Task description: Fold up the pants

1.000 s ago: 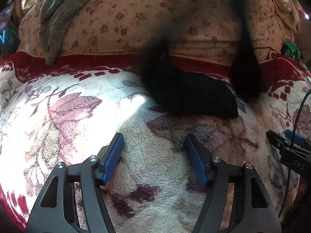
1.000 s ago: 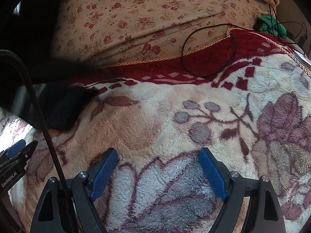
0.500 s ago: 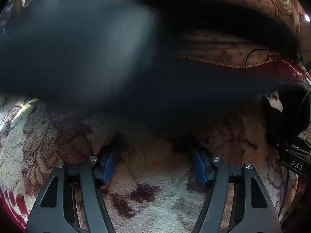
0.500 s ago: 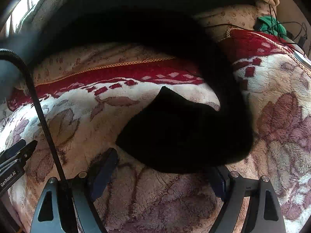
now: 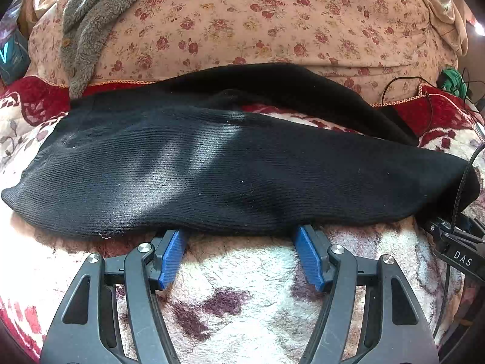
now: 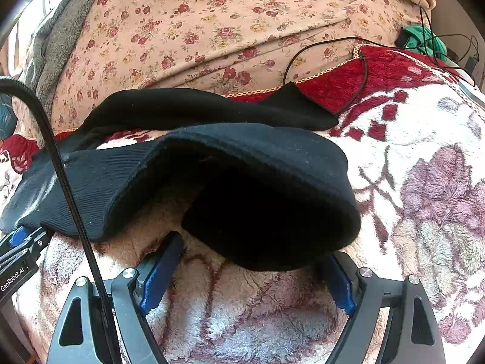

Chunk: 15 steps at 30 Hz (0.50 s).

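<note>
Black ribbed pants (image 5: 230, 170) lie spread across the fleece blanket, one leg near me and the other behind it. In the right wrist view the pants (image 6: 257, 200) show a leg end with an open hem drooping over my fingertips. My left gripper (image 5: 242, 242) is open and empty, its blue pads (image 5: 171, 256) just under the near edge of the cloth. My right gripper (image 6: 251, 261) is open and empty, with the fabric lying over its tips.
A floral fleece blanket (image 5: 242, 312) covers the bed. A rose-print quilt (image 5: 257, 21) rises behind it with a grey fleece garment (image 5: 88, 21) on top. A black cable (image 6: 327, 60) and green cloth (image 6: 424, 41) lie at the far right. The right gripper's body (image 5: 457, 251) is beside my left one.
The pants swung through the air, blurred, and landed spread across the blanket in front of both grippers. Both grippers stayed open in place.
</note>
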### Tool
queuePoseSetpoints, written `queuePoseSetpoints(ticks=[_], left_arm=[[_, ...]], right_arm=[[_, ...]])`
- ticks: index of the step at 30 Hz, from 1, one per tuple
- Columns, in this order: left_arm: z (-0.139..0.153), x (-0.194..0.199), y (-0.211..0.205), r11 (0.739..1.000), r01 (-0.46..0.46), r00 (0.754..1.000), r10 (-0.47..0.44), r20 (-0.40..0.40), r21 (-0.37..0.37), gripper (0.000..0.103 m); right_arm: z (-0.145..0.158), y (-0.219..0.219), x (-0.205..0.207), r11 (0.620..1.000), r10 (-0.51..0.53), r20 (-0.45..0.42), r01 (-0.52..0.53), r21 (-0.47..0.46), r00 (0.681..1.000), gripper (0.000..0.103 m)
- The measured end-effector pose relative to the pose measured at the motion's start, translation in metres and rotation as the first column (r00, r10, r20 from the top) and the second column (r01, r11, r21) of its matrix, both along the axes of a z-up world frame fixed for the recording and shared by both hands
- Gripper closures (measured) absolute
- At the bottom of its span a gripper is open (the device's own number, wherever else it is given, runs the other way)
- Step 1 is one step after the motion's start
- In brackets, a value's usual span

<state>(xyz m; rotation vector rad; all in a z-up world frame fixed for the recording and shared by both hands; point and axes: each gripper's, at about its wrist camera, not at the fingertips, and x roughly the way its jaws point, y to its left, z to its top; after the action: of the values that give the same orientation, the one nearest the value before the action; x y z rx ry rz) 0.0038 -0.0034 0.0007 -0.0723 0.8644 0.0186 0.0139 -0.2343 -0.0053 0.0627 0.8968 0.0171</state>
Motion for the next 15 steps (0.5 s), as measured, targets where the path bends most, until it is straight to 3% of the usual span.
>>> queuePoseSetpoints(ticks=[8,13,15], left_arm=[[0.0005,0.0002,0.0001,1.000,0.001,1.000,-0.001,-0.003,0.006,0.037],[0.0049,-0.0033,0.0007,0.998,0.051,0.999,-0.050,-0.023,0.038,0.037],[0.0082,-0.0089,0.0037,0.998,0.050,0.998,-0.049,-0.026,0.035,0.037]], right_arm=[[0.0008,-0.0024,0.0015,1.000,0.003,-0.005,-0.003,-0.016,1.000,0.018],[0.0019,-0.0048,0.0019,1.000,0.003,-0.023,-0.004,-0.017,1.000,0.019],[0.0065,-0.0029,-0.0015,1.000,0.010,-0.013,-0.011,-0.023,1.000,0.026]])
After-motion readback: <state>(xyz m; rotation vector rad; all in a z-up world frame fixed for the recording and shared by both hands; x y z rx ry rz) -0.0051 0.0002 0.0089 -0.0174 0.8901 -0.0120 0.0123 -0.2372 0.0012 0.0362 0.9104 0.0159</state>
